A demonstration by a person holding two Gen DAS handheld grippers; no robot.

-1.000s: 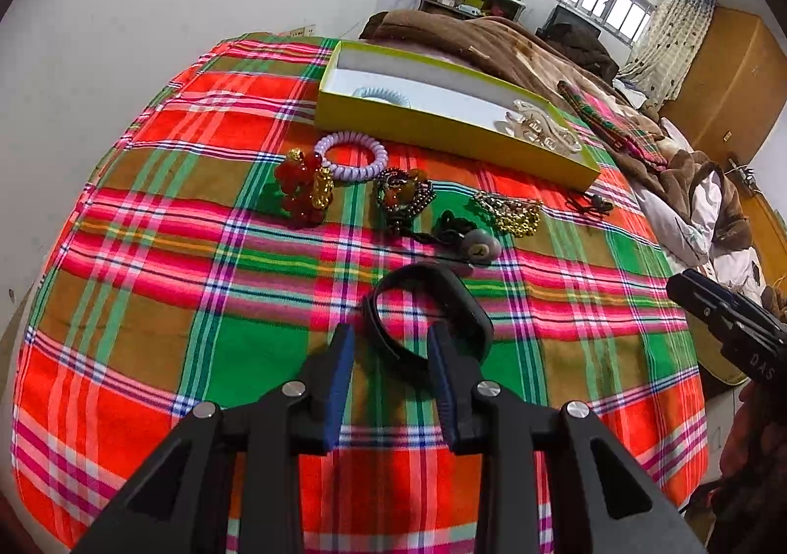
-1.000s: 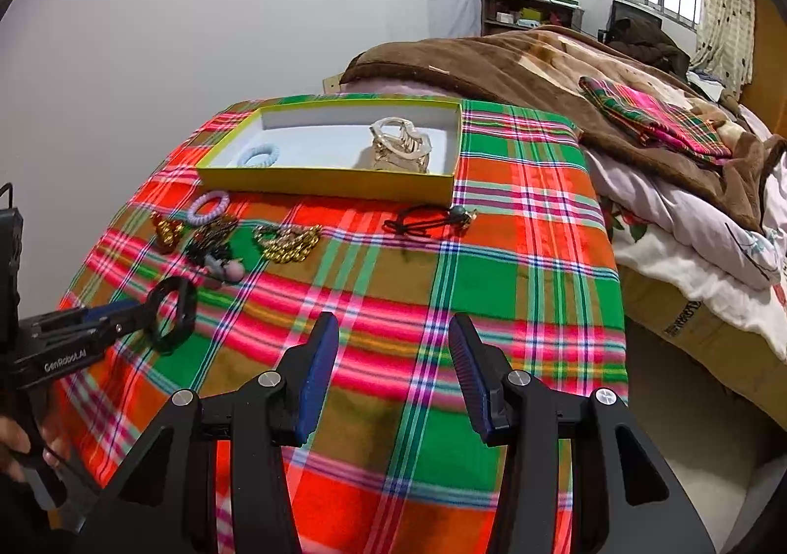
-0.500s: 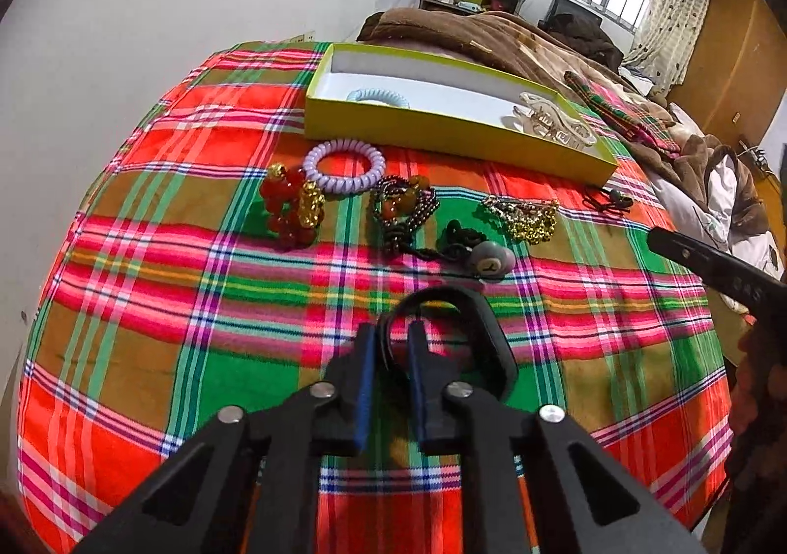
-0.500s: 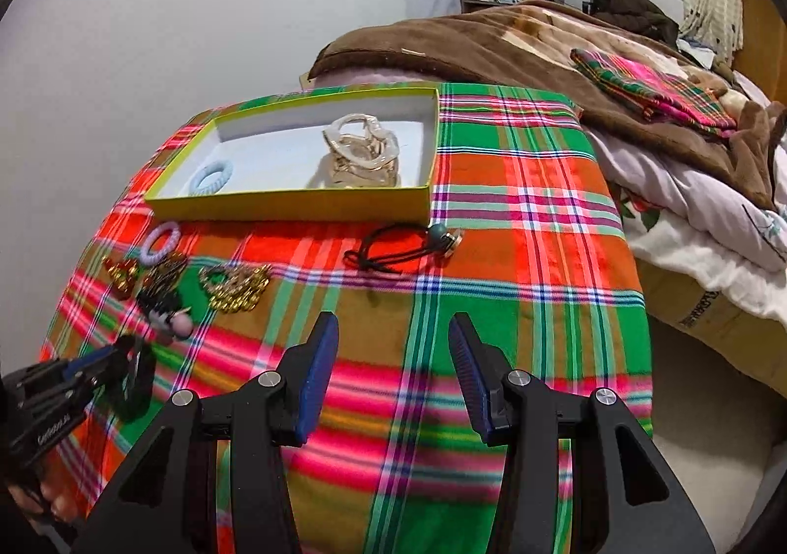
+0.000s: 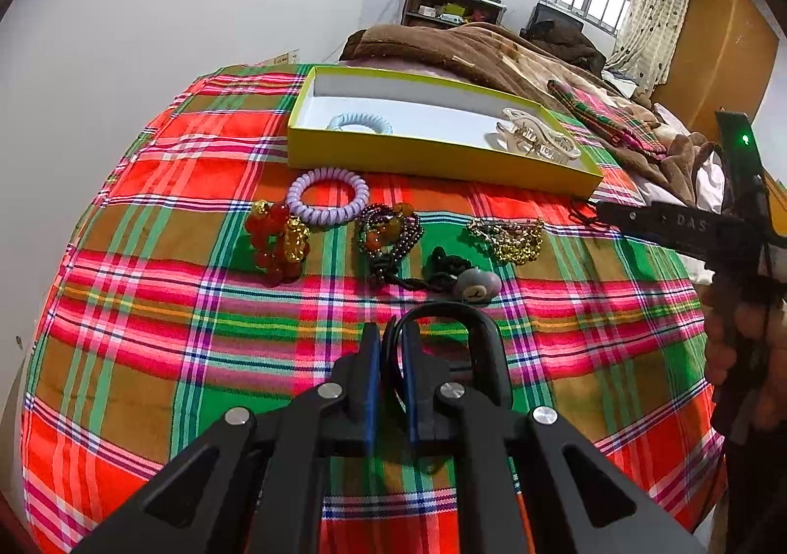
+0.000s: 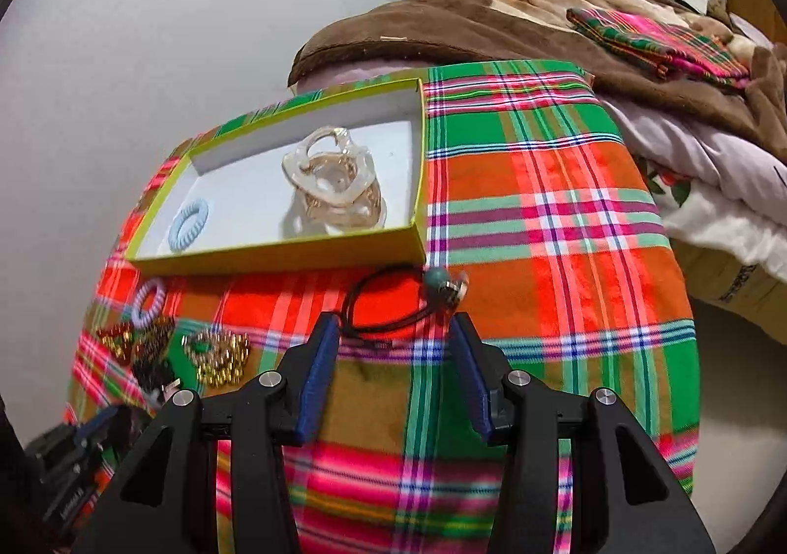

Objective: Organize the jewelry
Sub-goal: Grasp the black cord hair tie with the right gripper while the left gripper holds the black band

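Because grip is thin: left gripper (image 5: 392,347), clenched on the black band (image 5: 484,347), may drop it short of the yellow box (image 5: 442,160).
Right gripper (image 6: 393,332): spread wide over the black cord (image 6: 388,308); closing crooked could drag it toward the bed's right edge.

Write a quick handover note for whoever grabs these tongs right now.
Left tongs: shut on the black hair band.
Right tongs: open, above the black cord with beads, nothing held.
Done: blue hair tie and clear hair claw lie in the yellow box.
Left on the cloth: purple hair tie, red bracelet, dark bead bracelet, gold chain.
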